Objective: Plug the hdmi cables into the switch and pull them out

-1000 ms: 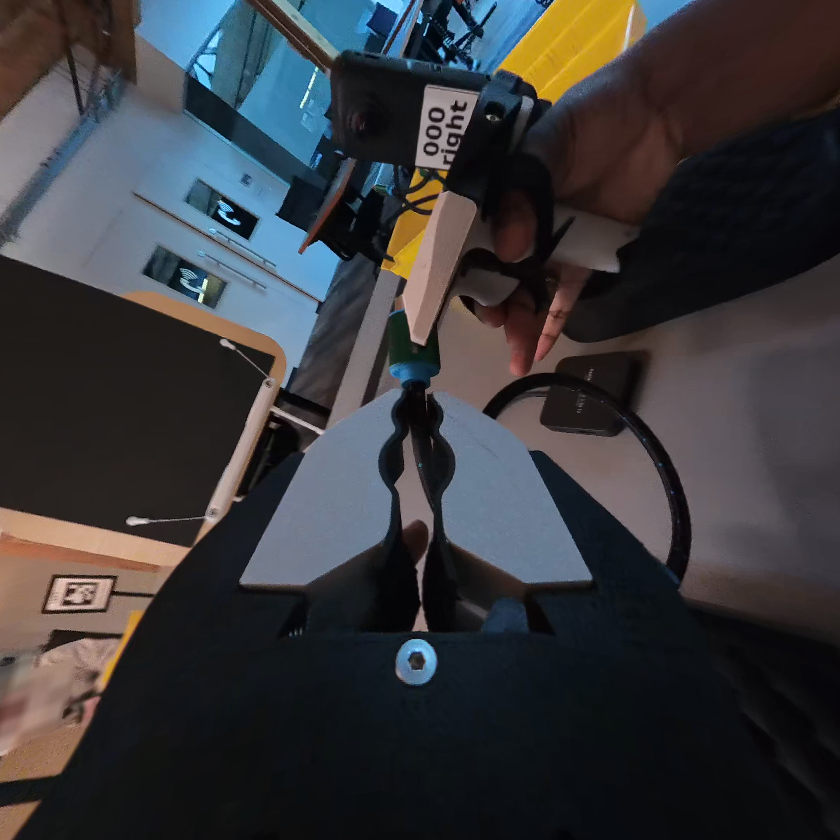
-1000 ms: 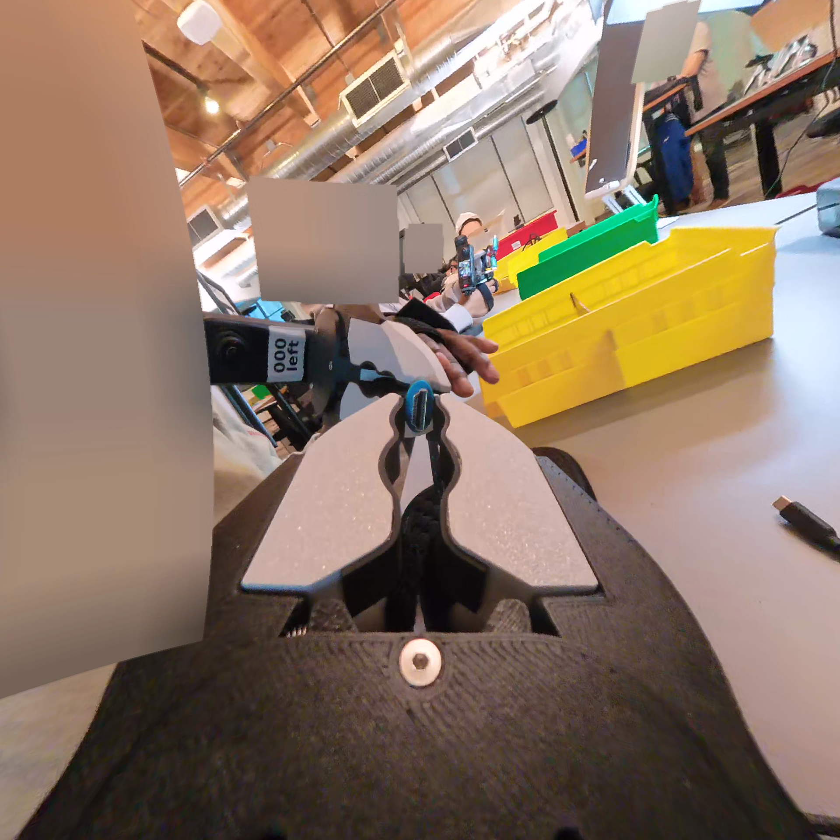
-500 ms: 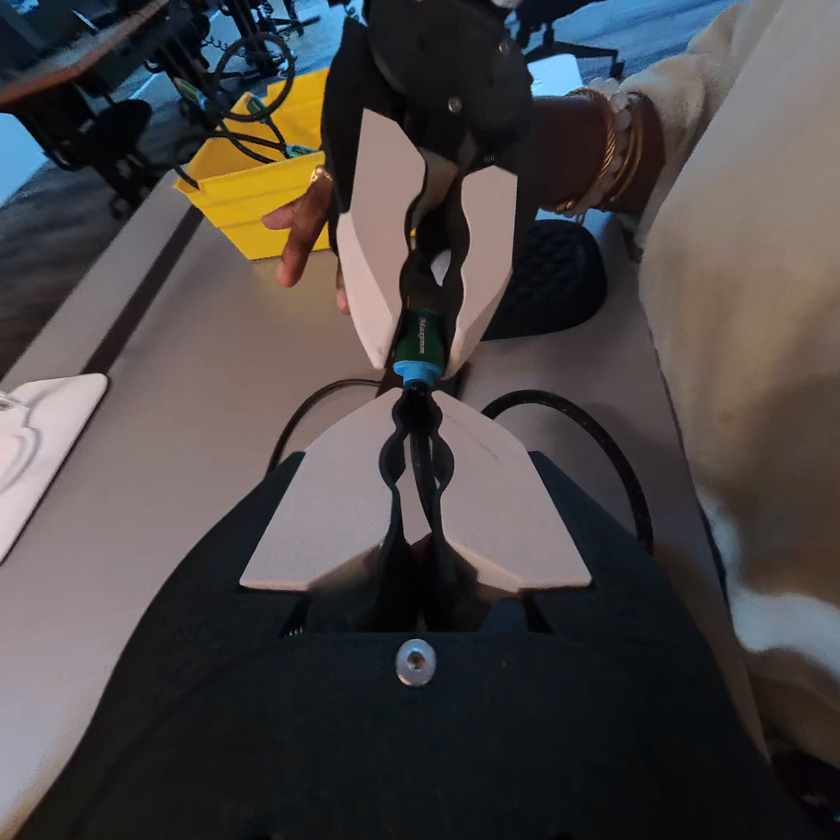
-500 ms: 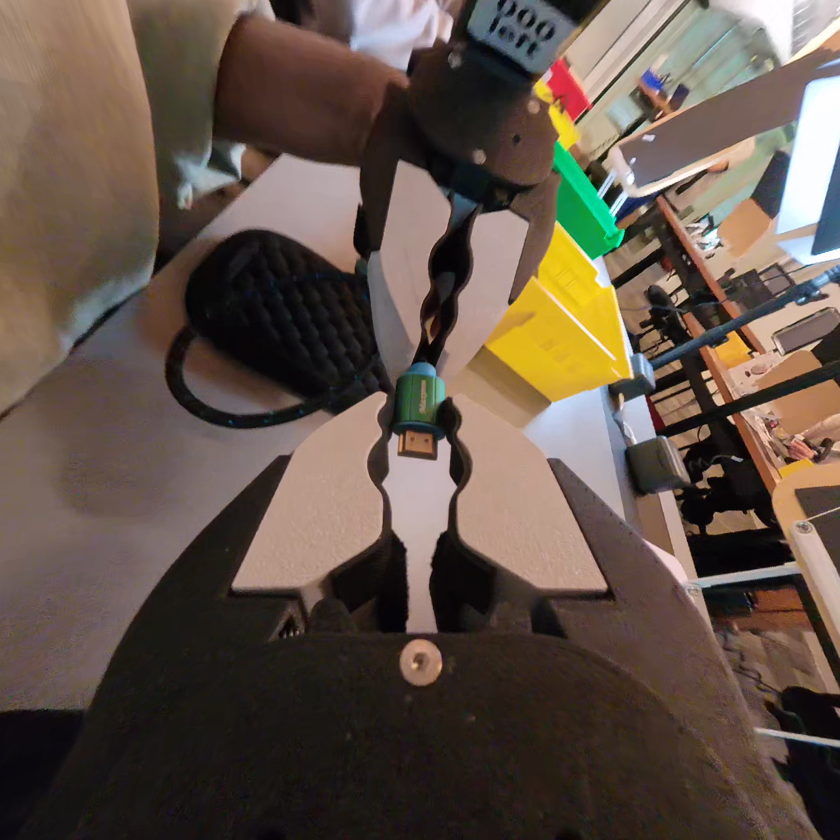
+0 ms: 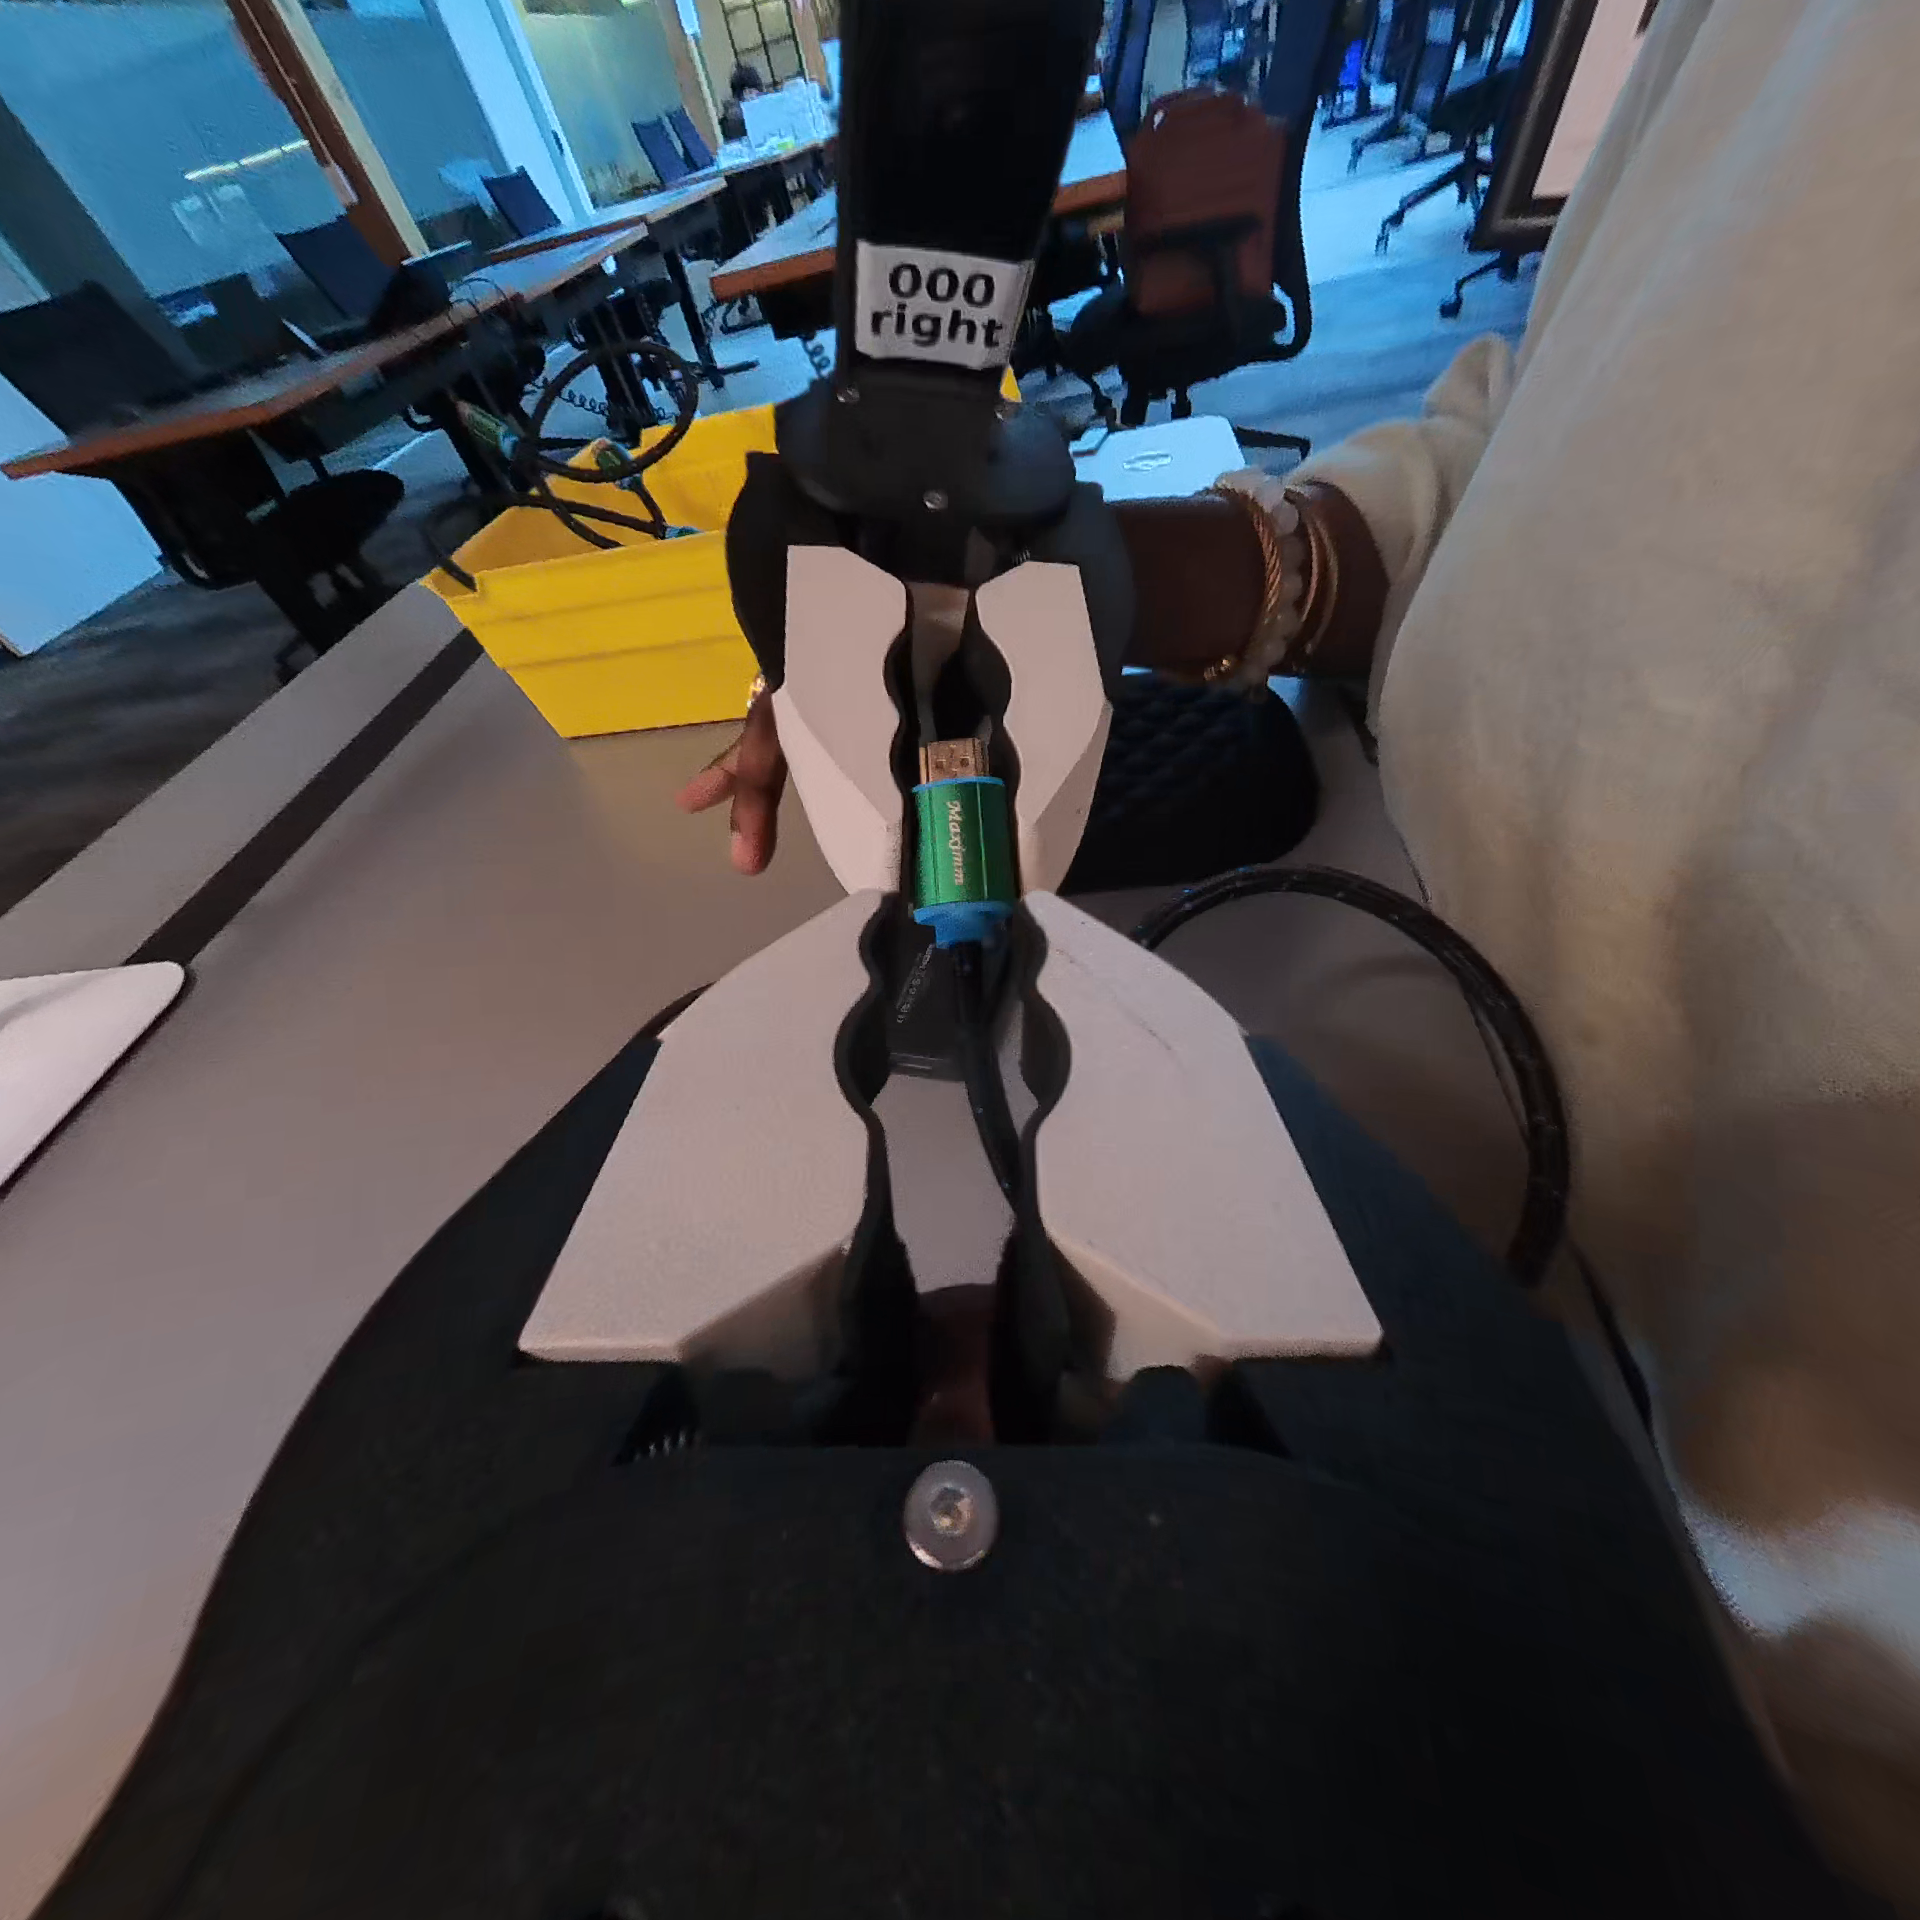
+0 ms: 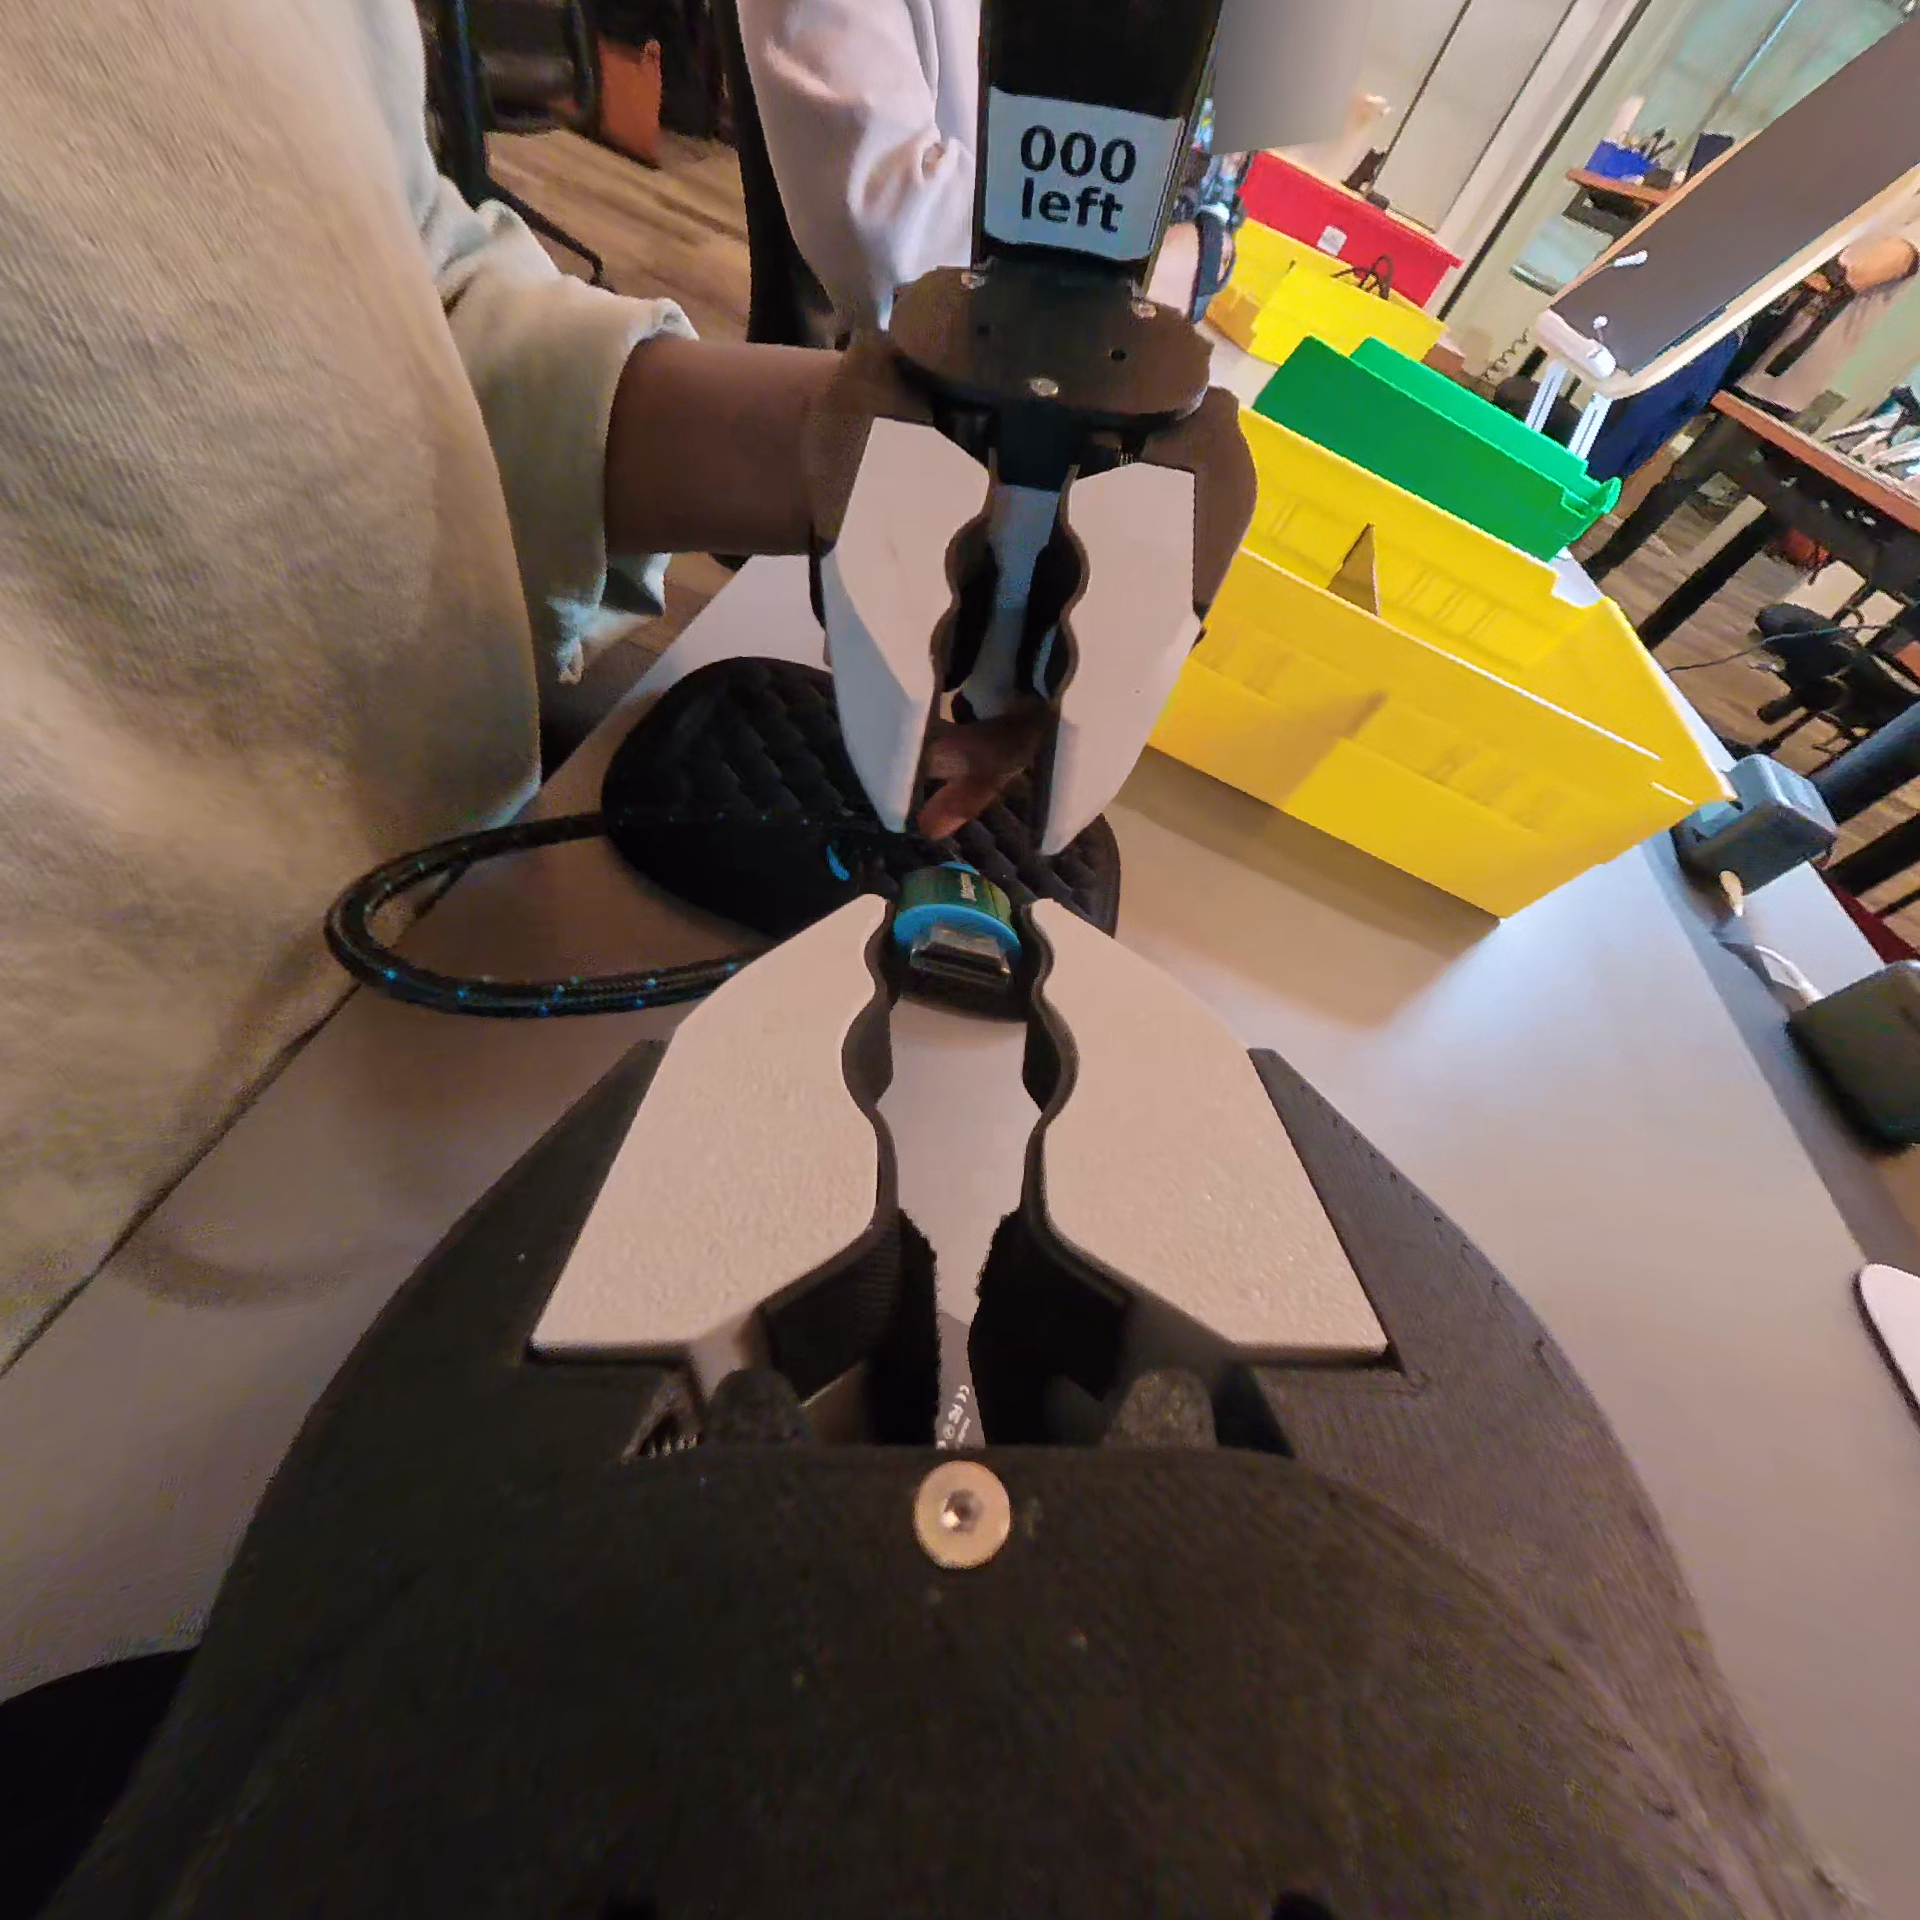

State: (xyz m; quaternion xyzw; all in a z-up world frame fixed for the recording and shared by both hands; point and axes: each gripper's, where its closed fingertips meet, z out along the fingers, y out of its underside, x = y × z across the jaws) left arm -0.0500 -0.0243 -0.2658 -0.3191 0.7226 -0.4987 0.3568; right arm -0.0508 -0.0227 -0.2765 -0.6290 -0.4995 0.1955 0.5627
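The HDMI plug (image 5: 951, 842) has a green shell, a blue collar and a gold metal tip. My right gripper (image 6: 954, 914) is shut on it at the fingertips, and the metal end (image 6: 956, 951) faces the right wrist camera. My left gripper (image 5: 951, 920) faces it tip to tip with its jaws apart. The black braided cable (image 5: 1496, 1018) runs loose down between the left fingers and loops on the table (image 6: 468, 987). The black switch (image 5: 920, 1013) lies on the table, seen through the left gripper's gap. Both grippers hover above the grey table (image 5: 364, 987).
A black quilted pad (image 6: 727, 769) lies under the grippers. A yellow bin (image 6: 1403, 707) and a green bin (image 6: 1434, 436) stand behind. Another yellow bin (image 5: 613, 634) holds cables. Grey devices (image 6: 1756, 821) sit at the table's right edge. A person's cream sleeve (image 5: 1662, 727) is close by. The tips of both grippers are at nearly the same place.
My left gripper was shut on the cable just behind the plug and has opened. The right gripper now grips the plug. Both views have levelled out over the table.
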